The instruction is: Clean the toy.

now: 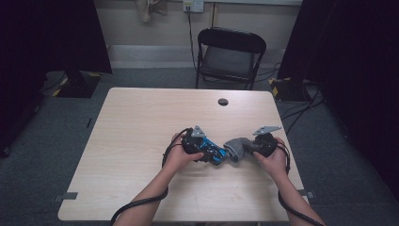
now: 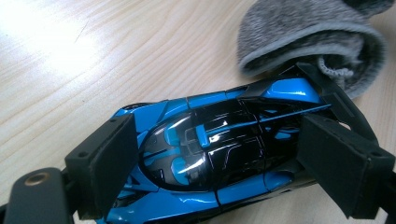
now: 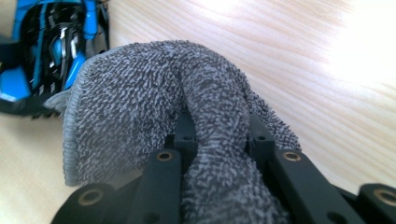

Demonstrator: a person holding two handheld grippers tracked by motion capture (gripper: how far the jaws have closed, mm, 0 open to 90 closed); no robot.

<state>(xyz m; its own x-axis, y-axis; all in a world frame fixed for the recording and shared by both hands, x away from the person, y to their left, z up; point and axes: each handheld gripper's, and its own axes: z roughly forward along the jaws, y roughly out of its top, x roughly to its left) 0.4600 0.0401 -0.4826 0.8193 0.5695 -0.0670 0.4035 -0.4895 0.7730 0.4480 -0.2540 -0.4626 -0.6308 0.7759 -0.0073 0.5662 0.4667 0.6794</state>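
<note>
Down near the table's (image 1: 141, 122) front middle, the left gripper (image 1: 212, 154) clamps a blue-and-black toy car (image 2: 219, 154) across its width, one pad on each flank. In the high view the car's (image 1: 214, 153) long axis runs level over the wood, slanting toward the right gripper (image 1: 244, 148); its winged end points at the grey cloth (image 2: 317, 37) and sits just beside it. The right gripper's jaws are pressed together on a fold of that cloth (image 3: 210, 135), which bunches over them.
</note>
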